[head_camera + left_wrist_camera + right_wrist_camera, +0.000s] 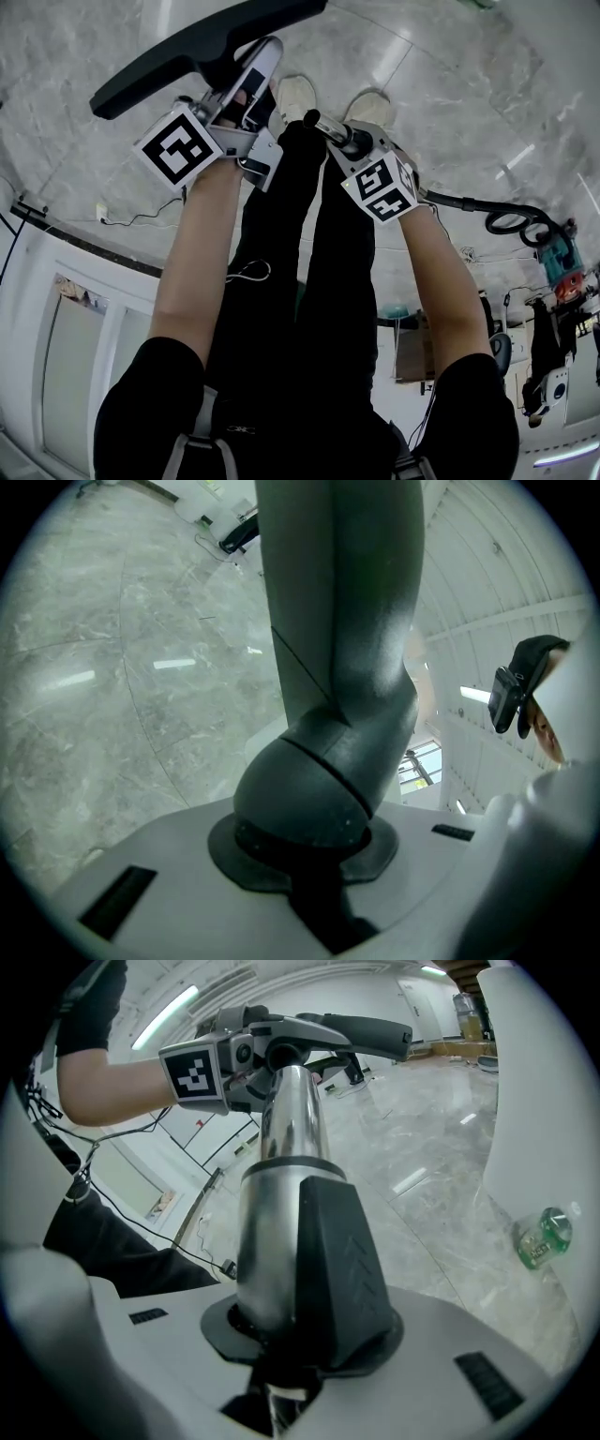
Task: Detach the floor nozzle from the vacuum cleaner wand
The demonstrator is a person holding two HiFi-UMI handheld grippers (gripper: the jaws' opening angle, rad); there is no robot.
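Observation:
The dark floor nozzle (187, 52) hangs over the floor at the top of the head view, and its grey neck (337, 649) with a ball joint fills the left gripper view. My left gripper (234, 103) is shut on that neck. My right gripper (352, 145) is shut on the shiny wand (291, 1147), at its black clip collar. In the head view the wand's open end (314, 119) stands apart from the nozzle neck, with my shoes showing in the gap. The right gripper view shows the wand's tip pointing at the left gripper (202, 1072) and the nozzle (366, 1030).
Grey marble floor lies below, with my shoes (295, 94) on it. A black hose with a loop handle (511, 220) and a teal tool (561, 258) are at the right. A cable (131, 220) trails by the white wall at the left. A green object (542, 1237) lies on the floor.

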